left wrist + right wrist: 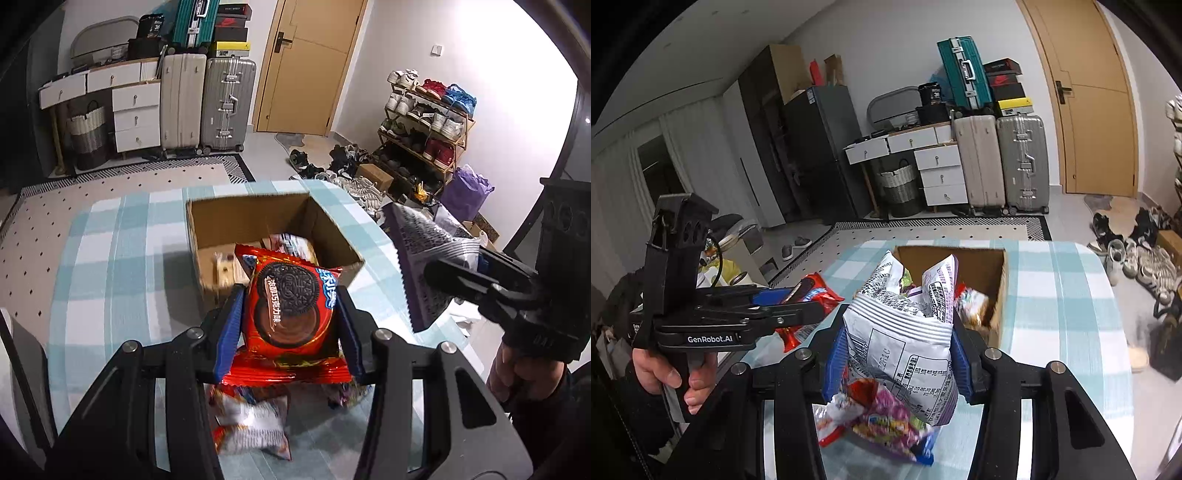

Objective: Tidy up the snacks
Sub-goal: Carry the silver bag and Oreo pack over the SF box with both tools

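Clamped between the left gripper's (291,314) blue pads, a red cookie packet (291,310) is hanging above the table. Alongside, the right gripper (897,354) is pinching a white-and-purple snack bag (905,332) in the same way, its top crumpling upward. Beneath both claws, loose snack packets (886,421) are lying on the blue-checked tablecloth (110,258). Just beyond them, an open cardboard box (258,221) is sitting on the table, already holding a few packets. A hand (672,376) is gripping the left tool's handle.

Box (258,218) contents blurred (mostly hidden)
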Action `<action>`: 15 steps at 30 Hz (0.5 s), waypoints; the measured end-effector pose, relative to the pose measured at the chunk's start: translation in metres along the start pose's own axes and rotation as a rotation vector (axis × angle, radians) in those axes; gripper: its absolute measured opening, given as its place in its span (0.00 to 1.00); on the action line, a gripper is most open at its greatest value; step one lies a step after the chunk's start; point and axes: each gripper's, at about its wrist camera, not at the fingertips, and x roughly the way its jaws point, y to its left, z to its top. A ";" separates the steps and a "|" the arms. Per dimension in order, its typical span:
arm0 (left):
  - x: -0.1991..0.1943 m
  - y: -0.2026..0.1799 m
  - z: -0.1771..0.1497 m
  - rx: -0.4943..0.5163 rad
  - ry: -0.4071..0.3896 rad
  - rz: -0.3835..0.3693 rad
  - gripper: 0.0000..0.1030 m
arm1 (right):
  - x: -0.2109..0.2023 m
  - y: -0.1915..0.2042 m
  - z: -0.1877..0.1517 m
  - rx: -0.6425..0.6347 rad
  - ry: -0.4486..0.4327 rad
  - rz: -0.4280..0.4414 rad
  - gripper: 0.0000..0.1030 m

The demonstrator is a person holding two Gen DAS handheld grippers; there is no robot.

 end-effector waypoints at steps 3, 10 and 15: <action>0.006 -0.001 0.018 0.009 -0.004 0.008 0.43 | 0.010 0.000 0.014 -0.012 0.004 0.005 0.47; 0.038 0.002 0.061 0.025 0.016 0.025 0.43 | 0.042 -0.011 0.049 -0.011 0.011 0.004 0.47; 0.065 0.014 0.085 0.039 0.021 0.067 0.43 | 0.069 -0.022 0.066 -0.011 0.023 -0.002 0.47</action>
